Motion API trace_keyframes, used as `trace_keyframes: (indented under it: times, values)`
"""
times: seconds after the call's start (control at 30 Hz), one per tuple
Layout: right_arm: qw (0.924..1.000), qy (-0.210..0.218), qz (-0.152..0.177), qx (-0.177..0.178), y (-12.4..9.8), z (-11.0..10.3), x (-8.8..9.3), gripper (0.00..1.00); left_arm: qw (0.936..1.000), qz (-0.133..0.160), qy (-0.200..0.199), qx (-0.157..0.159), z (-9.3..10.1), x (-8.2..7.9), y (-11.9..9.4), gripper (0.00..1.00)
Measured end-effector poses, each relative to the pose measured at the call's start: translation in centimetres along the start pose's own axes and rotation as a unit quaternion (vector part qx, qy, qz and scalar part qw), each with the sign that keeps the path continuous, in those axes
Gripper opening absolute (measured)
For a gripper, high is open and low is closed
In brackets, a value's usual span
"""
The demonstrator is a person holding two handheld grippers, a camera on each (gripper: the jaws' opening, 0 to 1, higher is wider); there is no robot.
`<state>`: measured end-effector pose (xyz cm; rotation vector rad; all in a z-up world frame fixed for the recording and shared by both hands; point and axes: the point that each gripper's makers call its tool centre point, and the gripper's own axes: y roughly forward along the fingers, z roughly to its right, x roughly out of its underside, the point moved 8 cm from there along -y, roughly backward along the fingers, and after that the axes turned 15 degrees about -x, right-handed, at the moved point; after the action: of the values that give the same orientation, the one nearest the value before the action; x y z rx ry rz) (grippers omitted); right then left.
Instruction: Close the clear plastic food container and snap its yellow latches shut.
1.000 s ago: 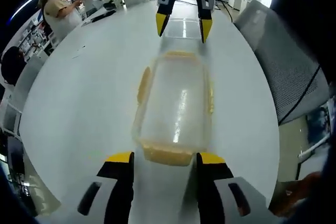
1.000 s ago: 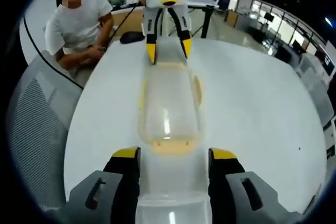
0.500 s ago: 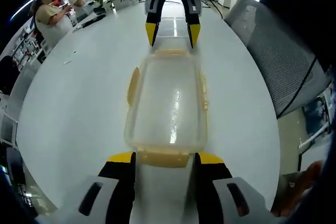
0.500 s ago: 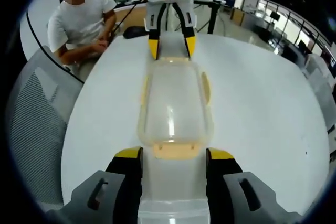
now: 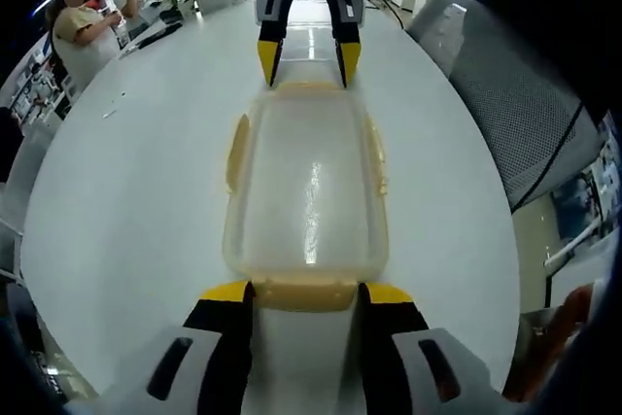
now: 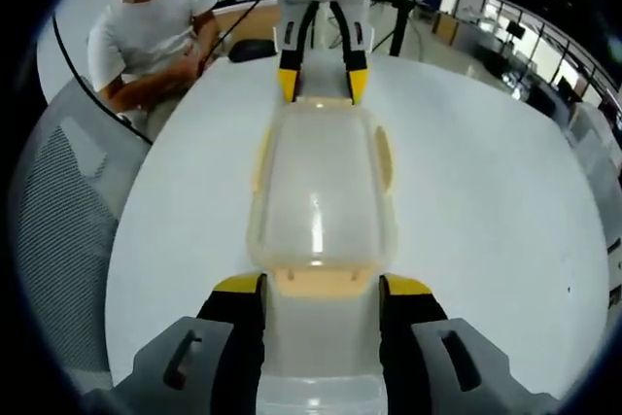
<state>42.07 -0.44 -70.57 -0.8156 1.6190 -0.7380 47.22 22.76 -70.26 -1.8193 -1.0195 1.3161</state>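
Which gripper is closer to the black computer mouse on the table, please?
Left. The left gripper is at the container's far end, near the mouse; the right gripper is at the opposite end.

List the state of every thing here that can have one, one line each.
Clear container: lid resting on top, lying flat on the white table.
End latch by the left tongs: sticks out flat, not snapped down.
End latch by the right tongs: also flat, unlatched.
Side latch: flared outward, unlatched.
Left tongs: open, tips either side of their end latch.
Right tongs: open, straddling their end latch.
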Motion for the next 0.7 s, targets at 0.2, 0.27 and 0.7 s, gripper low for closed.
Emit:
trace_keyframes:
  times: [0.2, 0.27, 0.7]
  values:
    - [0.9999, -0.004, -0.01, 0.0, 0.4, 0.3, 0.1, 0.43, 1.0, 0.001, -0.007, 0.006, -0.1, 0.1, 0.1, 0.35]
    - [0.9999, -0.006, -0.015, -0.003, 0.8, 0.2, 0.1, 0.43, 0.9999, 0.001, -0.008, 0.006, -0.1, 0.1, 0.1, 0.35]
    - [0.9999, 0.001, -0.006, -0.013, 0.9, 0.6, 0.1, 0.38, 0.9999, 0.002, -0.012, 0.005, 0.0, 0.3, 0.0, 0.33]
